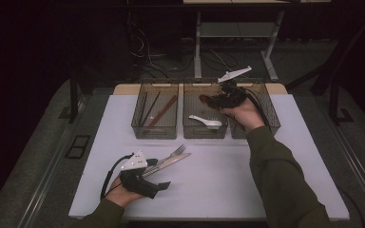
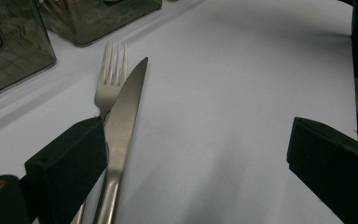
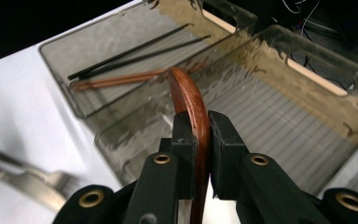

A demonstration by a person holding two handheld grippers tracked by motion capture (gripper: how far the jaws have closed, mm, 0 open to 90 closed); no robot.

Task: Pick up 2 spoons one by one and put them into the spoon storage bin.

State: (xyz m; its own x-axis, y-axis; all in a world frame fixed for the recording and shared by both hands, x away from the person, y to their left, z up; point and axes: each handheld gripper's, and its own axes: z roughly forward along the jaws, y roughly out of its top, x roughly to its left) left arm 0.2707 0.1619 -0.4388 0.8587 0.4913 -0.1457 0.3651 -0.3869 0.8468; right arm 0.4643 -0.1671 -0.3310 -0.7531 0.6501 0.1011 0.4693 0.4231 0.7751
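Observation:
My right gripper [image 1: 210,100] hovers over the middle smoky plastic bin [image 1: 204,132], shut on a curved brown wooden spoon [image 1: 203,98]. The right gripper view has the wooden spoon [image 3: 189,95] pinched on edge between the jaws of that gripper [image 3: 199,122], above the ribbed floor of the bin [image 3: 279,116]. A white spoon [image 1: 205,121] lies in the same bin. My left gripper [image 1: 158,173] rests low on the white table near the front, open, beside a steel fork [image 1: 177,151] and knife [image 1: 173,160]. In the left gripper view the knife [image 2: 126,102] and fork [image 2: 109,79] lie along the left jaw of that gripper [image 2: 198,140].
The left bin [image 1: 155,129] holds black chopsticks [image 1: 149,108] and brown chopsticks [image 1: 162,111]. A third bin [image 1: 268,114] stands to the right, behind my right hand. Desk legs and cables lie in the dark beyond the white tabletop [image 1: 228,171].

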